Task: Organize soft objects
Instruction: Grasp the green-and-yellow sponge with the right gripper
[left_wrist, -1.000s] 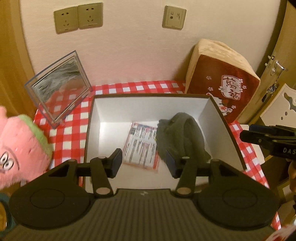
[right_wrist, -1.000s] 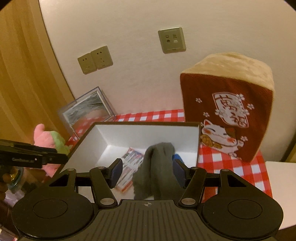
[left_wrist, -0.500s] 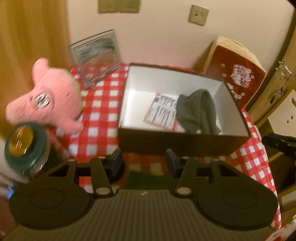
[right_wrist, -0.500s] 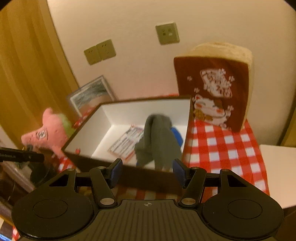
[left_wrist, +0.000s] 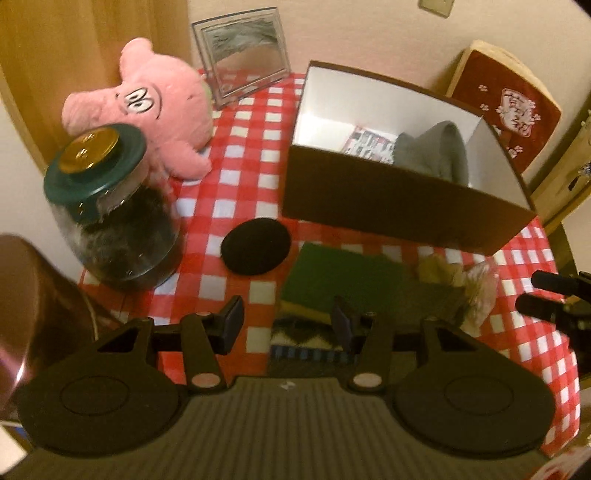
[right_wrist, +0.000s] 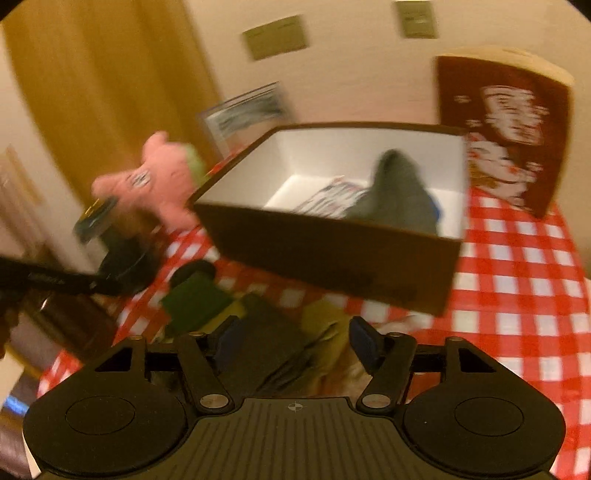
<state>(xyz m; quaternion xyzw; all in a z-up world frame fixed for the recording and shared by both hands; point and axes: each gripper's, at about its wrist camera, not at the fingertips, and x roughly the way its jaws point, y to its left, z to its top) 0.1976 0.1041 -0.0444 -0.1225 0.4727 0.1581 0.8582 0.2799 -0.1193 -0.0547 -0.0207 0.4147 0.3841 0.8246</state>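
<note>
A brown box (left_wrist: 388, 206) with a white inside holds a grey cloth (left_wrist: 436, 147) and a printed booklet (left_wrist: 373, 142). In front of the box lies a pile of soft things: a green pad (left_wrist: 343, 277), a patterned cloth (left_wrist: 303, 339) and a crumpled yellowish bag (left_wrist: 458, 280). My left gripper (left_wrist: 288, 323) hovers open over the near edge of this pile, holding nothing. My right gripper (right_wrist: 295, 341) hangs over a dark cloth (right_wrist: 266, 350); its jaws are opening and its pads do not press on it. A pink plush (left_wrist: 159, 107) sits at the back left.
A glass jar with a green lid (left_wrist: 110, 206) stands at the left, with a black round pad (left_wrist: 255, 245) beside it. A mirror frame (left_wrist: 243, 48) and a red cushion (left_wrist: 506, 107) lean at the wall. The red checked table (right_wrist: 517, 258) ends close on the right.
Both grippers have drawn back from above the box and sunk toward the pile in front of it. The grey cloth stays in the box. The right jaws stand wider.
</note>
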